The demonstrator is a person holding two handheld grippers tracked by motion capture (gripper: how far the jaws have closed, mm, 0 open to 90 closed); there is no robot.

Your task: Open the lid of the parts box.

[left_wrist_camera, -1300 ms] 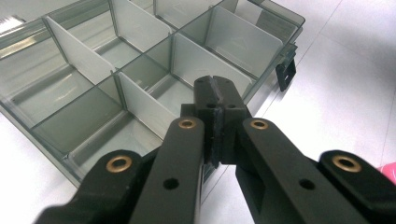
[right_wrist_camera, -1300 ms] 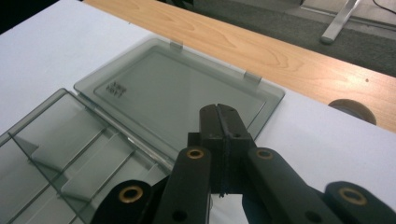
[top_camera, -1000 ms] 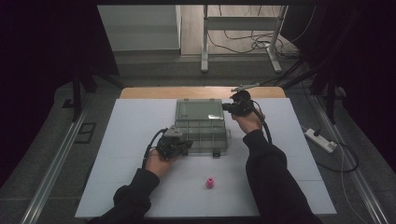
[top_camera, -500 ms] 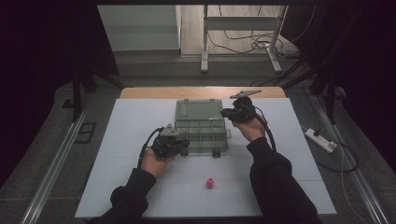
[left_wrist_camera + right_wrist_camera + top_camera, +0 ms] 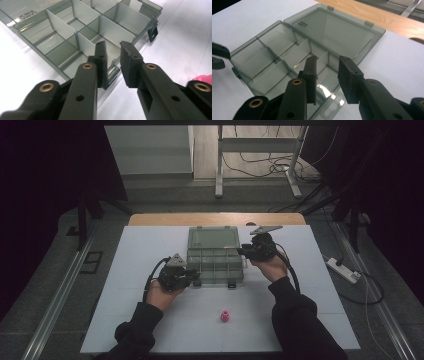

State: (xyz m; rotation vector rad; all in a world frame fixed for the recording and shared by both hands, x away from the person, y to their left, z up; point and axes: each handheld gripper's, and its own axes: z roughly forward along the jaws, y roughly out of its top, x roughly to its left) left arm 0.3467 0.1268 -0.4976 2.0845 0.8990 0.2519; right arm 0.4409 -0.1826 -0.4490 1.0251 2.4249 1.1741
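A white table (image 5: 125,270) fills the middle of the high view, with a strip of bare wood along its far edge at twelve o'clock. At the centre lies an open smoked-plastic compartment box (image 5: 215,262), its lid (image 5: 212,239) folded flat toward twelve o'clock and its tray divided by pale partitions into small empty cells.

The left gripper (image 5: 192,277) sits at the box's eight o'clock corner, held by a hand in a dark sleeve. In the left gripper view its jaws have just been opening and stand a little apart, released; a latch tab on the box's front wall (image 5: 112,73) lies between them, and the pads do not press on it.

The right gripper (image 5: 243,251) is at the box's three o'clock edge. In the right gripper view its jaws have also just been opening, parted above the tray's side rim (image 5: 332,100), gripping nothing.

A small pink object (image 5: 225,316) rests on the table at six o'clock, well apart from the box.
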